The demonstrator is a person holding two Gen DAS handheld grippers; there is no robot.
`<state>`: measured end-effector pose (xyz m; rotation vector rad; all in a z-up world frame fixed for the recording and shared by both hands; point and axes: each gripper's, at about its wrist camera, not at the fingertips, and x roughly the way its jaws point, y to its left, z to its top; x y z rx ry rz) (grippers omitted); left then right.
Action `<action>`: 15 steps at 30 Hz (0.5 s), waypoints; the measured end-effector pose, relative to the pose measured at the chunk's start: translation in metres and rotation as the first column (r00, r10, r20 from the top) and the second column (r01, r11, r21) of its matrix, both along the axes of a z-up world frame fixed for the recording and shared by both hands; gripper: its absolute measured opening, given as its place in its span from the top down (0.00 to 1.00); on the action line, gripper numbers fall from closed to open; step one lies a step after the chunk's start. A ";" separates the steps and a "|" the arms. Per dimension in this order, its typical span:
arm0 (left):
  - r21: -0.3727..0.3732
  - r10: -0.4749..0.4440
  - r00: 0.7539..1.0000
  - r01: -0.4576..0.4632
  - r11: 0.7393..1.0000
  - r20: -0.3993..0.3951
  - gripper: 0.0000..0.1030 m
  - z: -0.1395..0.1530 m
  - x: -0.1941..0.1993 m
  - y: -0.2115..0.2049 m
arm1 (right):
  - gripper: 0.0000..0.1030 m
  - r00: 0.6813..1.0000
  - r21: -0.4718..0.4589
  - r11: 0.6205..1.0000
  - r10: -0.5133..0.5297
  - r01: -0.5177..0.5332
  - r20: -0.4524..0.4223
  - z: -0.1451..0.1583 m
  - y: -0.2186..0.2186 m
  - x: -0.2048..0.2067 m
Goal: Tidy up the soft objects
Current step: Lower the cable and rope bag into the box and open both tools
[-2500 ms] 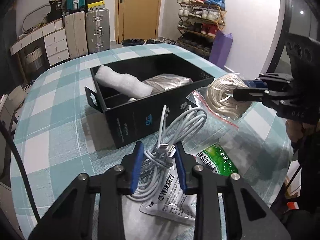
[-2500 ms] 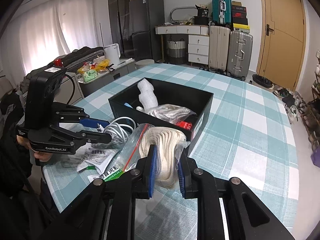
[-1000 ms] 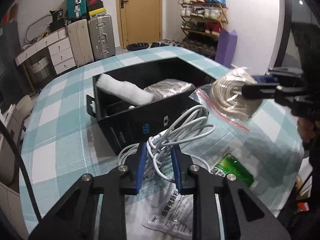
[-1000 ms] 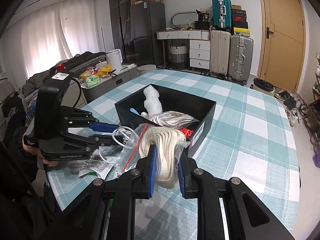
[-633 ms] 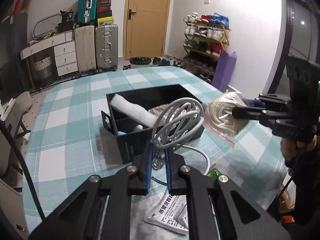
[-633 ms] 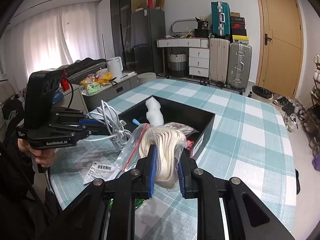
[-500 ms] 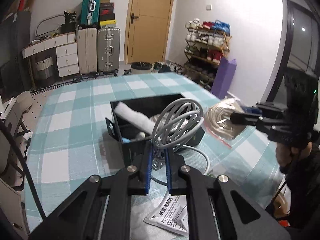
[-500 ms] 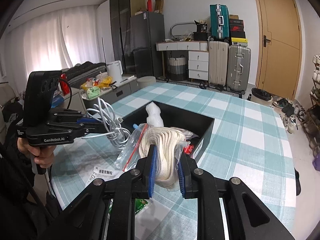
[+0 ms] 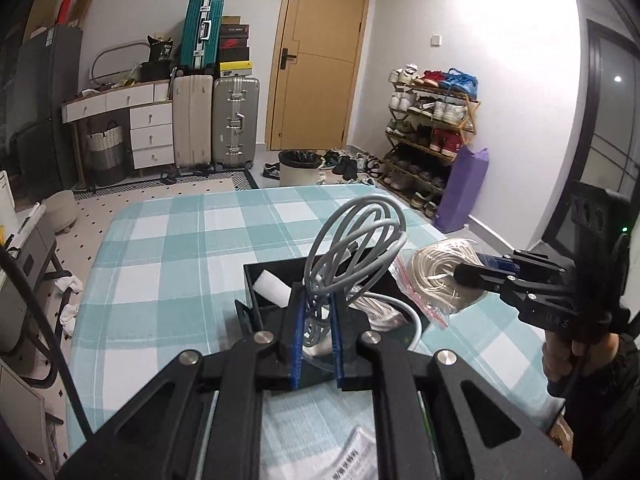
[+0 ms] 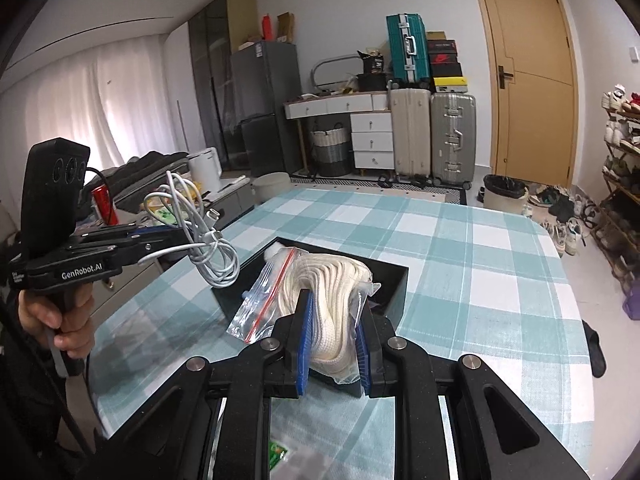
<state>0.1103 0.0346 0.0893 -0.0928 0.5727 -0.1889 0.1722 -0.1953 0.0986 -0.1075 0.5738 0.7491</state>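
Above the checked tabletop (image 10: 480, 248), the left claw (image 9: 316, 320) grips a coiled white cable (image 9: 352, 240), lifted clear of the black box (image 10: 394, 280). Beside it, the right claw (image 10: 332, 332) pinches a clear bag of cream cord (image 10: 332, 280) over the box.

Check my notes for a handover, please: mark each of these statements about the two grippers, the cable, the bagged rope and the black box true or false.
1. The left gripper is shut on the white cable. True.
2. The right gripper is open and holds nothing. False: it is shut on the bagged rope.
3. The black box has nothing in it. False: a white foam roll lies inside.
4. The cable is lifted clear of the checked tablecloth. True.
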 end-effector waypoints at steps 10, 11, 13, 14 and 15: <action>0.094 0.033 0.999 -0.029 0.995 -0.036 0.91 -0.026 0.040 -0.023 | 0.82 0.995 -0.104 0.990 -0.096 0.095 -0.013 -0.020 0.042 0.037; 0.103 0.034 0.999 -0.030 0.994 -0.041 0.91 -0.029 0.043 -0.026 | 0.82 0.995 -0.115 0.989 -0.100 0.098 -0.012 -0.022 0.045 0.039; 0.125 0.029 0.998 -0.021 0.992 -0.058 0.90 -0.037 0.048 -0.031 | 0.82 0.995 -0.129 0.987 -0.095 0.092 -0.017 -0.028 0.053 0.044; 0.130 0.028 0.997 -0.019 0.991 -0.070 0.90 -0.041 0.050 -0.032 | 0.82 0.995 -0.140 0.986 -0.094 0.091 -0.018 -0.031 0.056 0.046; 0.132 0.025 0.996 -0.014 0.991 -0.083 0.90 -0.045 0.052 -0.033 | 0.82 0.995 -0.153 0.984 -0.096 0.092 -0.014 -0.033 0.059 0.048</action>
